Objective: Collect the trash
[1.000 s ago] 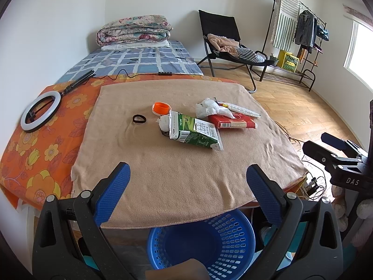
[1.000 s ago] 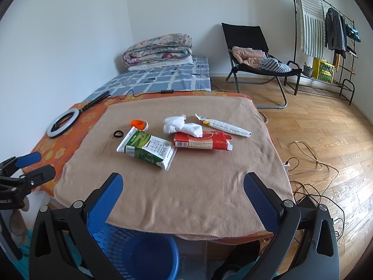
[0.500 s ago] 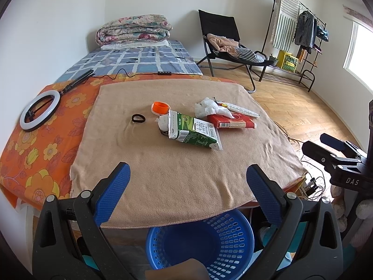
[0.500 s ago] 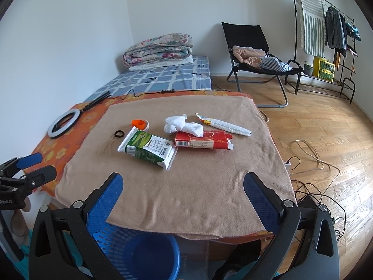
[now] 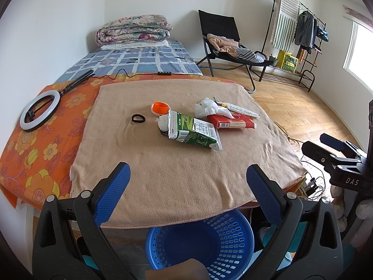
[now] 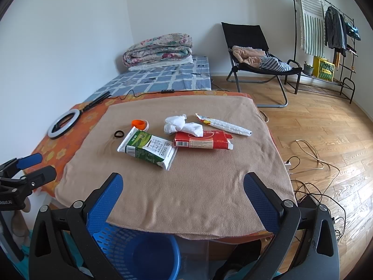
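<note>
Trash lies mid-table on a tan cloth (image 5: 177, 182): a green-and-white milk carton (image 5: 194, 134) (image 6: 148, 148), a red box (image 5: 230, 123) (image 6: 202, 140), crumpled white tissue (image 5: 207, 108) (image 6: 179, 124), a long white wrapper (image 5: 242, 110) (image 6: 225, 124), an orange cap (image 5: 160, 107) (image 6: 139, 123) and a black ring (image 5: 138, 118) (image 6: 119, 133). A blue basket (image 5: 202, 240) (image 6: 149, 254) sits under the table's near edge. My left gripper (image 5: 186, 175) and right gripper (image 6: 183, 184) are both open and empty, at the near edge, well short of the trash.
An orange floral cloth (image 5: 39, 140) covers the table's left side, with a ring light (image 5: 39, 110) on it. A bed with folded quilts (image 5: 135, 29), a black chair (image 6: 254, 56), a clothes rack (image 6: 326, 35) and floor cables (image 6: 310, 163) stand beyond.
Both views have shifted only slightly; the trash looks a touch nearer. Both grippers stay open and empty.
</note>
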`<state>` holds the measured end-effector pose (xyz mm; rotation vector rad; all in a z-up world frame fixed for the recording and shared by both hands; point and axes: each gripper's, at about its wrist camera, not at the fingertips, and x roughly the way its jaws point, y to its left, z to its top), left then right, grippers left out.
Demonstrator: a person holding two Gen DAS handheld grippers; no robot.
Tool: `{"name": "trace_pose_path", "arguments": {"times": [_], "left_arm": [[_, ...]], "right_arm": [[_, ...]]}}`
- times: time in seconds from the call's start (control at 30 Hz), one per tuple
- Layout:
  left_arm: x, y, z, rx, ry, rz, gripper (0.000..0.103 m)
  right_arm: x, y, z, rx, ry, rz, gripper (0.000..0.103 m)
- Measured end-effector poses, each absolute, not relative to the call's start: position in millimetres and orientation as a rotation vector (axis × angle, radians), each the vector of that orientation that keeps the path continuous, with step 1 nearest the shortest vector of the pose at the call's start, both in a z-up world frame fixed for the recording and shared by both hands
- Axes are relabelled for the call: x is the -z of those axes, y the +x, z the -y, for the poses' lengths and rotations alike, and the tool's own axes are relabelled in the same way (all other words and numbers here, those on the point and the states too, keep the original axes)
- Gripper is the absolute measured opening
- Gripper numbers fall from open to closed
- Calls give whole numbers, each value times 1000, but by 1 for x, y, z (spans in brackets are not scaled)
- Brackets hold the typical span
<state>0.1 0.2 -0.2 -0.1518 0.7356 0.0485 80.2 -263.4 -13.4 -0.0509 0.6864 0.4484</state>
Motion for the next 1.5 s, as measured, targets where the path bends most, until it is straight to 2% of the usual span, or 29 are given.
{"name": "trace_pose_path", "arguments": {"times": [1.3,1.5], "left_arm": [[0,0,0,-44,-150,-732,101],[-10,4,-10,-38,-173,-708,101]], "right_arm": [[22,88,271,-440,-39,-741,102],[6,87,287,-417,14,-771,102]]}}
